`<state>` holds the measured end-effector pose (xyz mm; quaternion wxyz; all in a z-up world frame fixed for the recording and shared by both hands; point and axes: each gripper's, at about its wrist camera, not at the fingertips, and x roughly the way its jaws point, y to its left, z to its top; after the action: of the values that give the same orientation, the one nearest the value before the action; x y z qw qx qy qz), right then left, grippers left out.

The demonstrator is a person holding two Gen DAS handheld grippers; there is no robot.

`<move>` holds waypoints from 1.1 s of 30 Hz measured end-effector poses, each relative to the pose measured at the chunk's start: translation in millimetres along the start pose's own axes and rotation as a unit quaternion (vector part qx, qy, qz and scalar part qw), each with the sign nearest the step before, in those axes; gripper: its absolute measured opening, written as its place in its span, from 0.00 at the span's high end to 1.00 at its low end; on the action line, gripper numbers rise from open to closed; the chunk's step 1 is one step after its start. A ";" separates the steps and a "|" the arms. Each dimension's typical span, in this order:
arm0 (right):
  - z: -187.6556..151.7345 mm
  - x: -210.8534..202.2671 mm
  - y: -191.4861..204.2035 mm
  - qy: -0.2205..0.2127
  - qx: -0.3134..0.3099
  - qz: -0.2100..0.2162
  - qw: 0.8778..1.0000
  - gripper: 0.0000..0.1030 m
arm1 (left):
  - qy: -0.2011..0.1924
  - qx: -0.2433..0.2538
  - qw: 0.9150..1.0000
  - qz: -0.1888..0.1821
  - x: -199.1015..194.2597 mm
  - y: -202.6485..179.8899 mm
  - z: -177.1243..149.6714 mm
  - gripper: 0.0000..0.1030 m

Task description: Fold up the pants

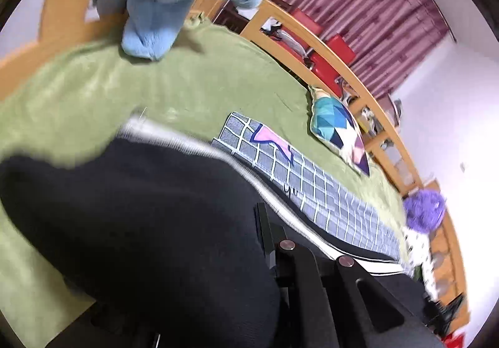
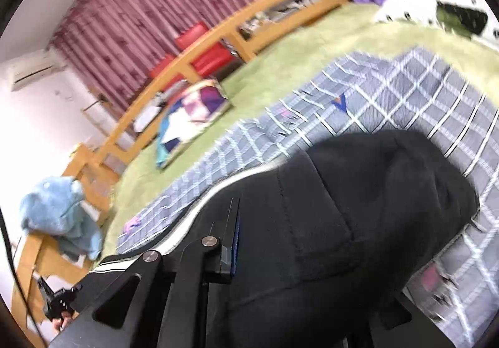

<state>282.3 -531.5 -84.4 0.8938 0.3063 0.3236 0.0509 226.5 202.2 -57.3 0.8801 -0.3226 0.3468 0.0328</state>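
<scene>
black fabric: the pants (image 1: pixel 140 223) fill the lower half of both views, bunched over the tongs, a white stripe along their edge
left tongs (image 1: pixel 265 242): closed on the pants, cloth draped over them toward 9 o'clock
right tongs (image 2: pixel 232 242): clamped on the pants, cloth heaped toward 3 o'clock
under the pants: grey checked blanket (image 2: pixel 389 92) on a green bedspread (image 1: pixel 187 82)
pillow (image 1: pixel 338 126): at 2 o'clock from the left tongs, by the wooden rail (image 1: pixel 358 79)
blue towel (image 1: pixel 174 4): at 12 o'clock, blurred
</scene>
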 end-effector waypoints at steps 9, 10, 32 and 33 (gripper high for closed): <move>-96.8 -54.1 -49.4 0.128 -0.031 -0.012 0.991 0.80 | 0.054 -0.028 0.997 0.055 -34.0 67.9 -111.8 0.91; -112.6 -51.5 -58.2 0.136 -0.020 -0.023 0.990 0.78 | 0.057 -0.017 0.996 0.072 -28.5 72.4 -121.7 0.90; -122.5 -70.5 -173.9 0.013 0.290 -0.009 0.957 0.45 | 0.053 0.041 0.991 0.115 -76.2 33.7 -174.1 0.31; -107.9 -71.1 -164.2 0.009 0.253 -0.033 0.967 0.56 | 0.053 0.043 0.991 0.116 -74.9 31.7 -173.6 0.31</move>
<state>143.1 -629.1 -205.9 0.7854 0.5109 0.3444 -0.0594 58.5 137.1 -123.0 0.8638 -0.2434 0.4291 0.1025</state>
